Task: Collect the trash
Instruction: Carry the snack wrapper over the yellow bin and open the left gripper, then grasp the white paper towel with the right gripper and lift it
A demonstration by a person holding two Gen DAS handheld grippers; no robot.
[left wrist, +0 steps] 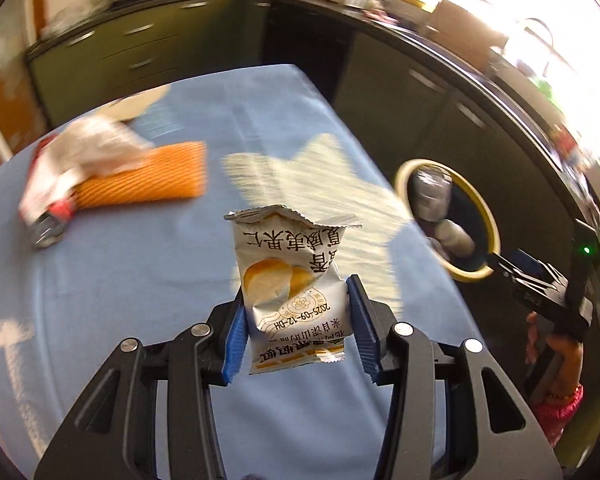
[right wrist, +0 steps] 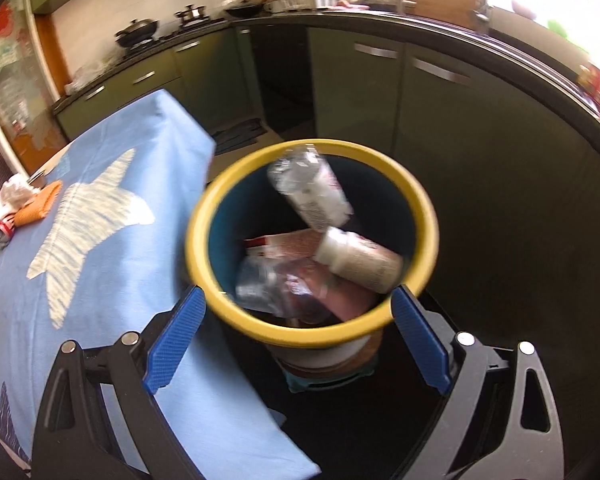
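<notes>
- The left gripper (left wrist: 296, 332) is clamped on an empty snack wrapper (left wrist: 290, 280) at the lower centre of the left wrist view; the blue pads (left wrist: 236, 344) pinch its lower half, and the torn top stands up free above the blue tablecloth (left wrist: 120, 280).
- The bin (right wrist: 312, 236), yellow-rimmed and already holding bottles (right wrist: 312, 192) and packets, sits mid-frame in the right wrist view, just off the table's edge.
- The right gripper (right wrist: 298, 340) appears to hold the bin by its rim in the left wrist view; in its own view the jaws stand wide on either side of the rim, so I cannot tell whether they press on it.
- To do this step well, I judge: carry the wrapper fully over the bin's mouth before letting go, since light foil drifts.
- Keep the bin steady and tilted toward the wrapper.
- More trash (left wrist: 72, 172) lies by an orange cloth (left wrist: 148, 176) at the left of the left wrist view, so the job looks unfinished.
</notes>
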